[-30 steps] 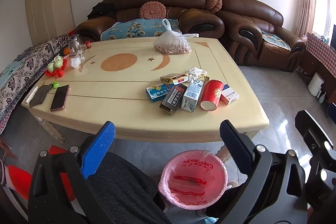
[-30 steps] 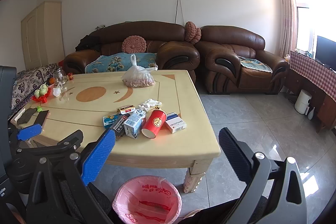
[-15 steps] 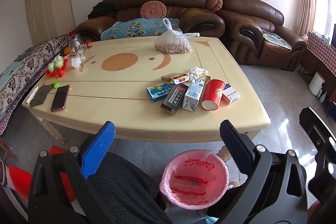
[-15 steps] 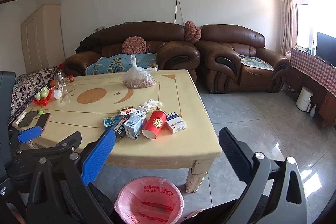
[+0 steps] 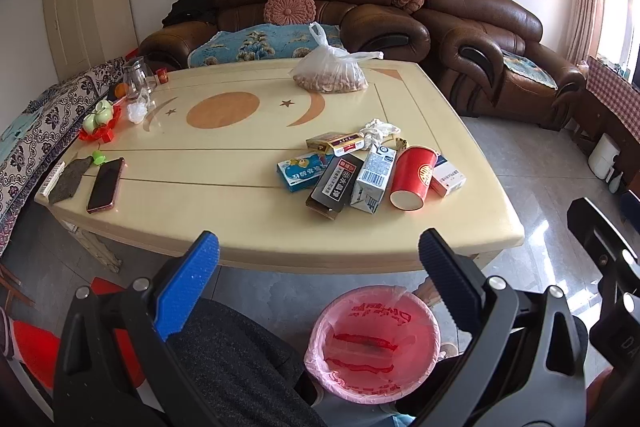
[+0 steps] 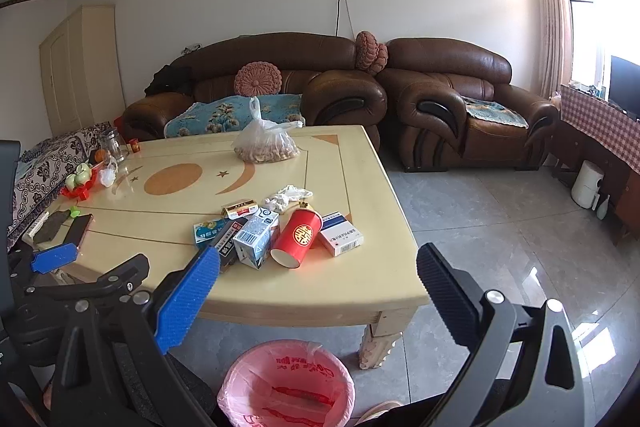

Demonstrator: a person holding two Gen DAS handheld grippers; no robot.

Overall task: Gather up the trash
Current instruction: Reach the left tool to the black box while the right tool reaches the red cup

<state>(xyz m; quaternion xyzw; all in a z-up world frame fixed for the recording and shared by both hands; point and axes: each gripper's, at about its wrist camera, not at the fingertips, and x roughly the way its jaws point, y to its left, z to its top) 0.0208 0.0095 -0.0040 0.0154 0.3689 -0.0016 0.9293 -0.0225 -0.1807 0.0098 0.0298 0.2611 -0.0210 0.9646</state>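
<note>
Your left tool (image 5: 318, 259) and right tool (image 6: 318, 273) both hang spread wide and empty, short of the bench (image 5: 248, 227). The trash sits clustered near its front right edge: a red paper cup (image 5: 412, 177) on its side, a milk carton (image 5: 372, 177), flat boxes. The cup looks light and crushable; pinch its rim gently. The pink-lined bin (image 5: 374, 347) waits below.

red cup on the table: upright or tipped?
Tipped. The red cup lies on its side on the table, open mouth facing the near edge.

Bright daylight from right window (image 6: 584, 39); sharp, fisheye-warped edges.
</note>
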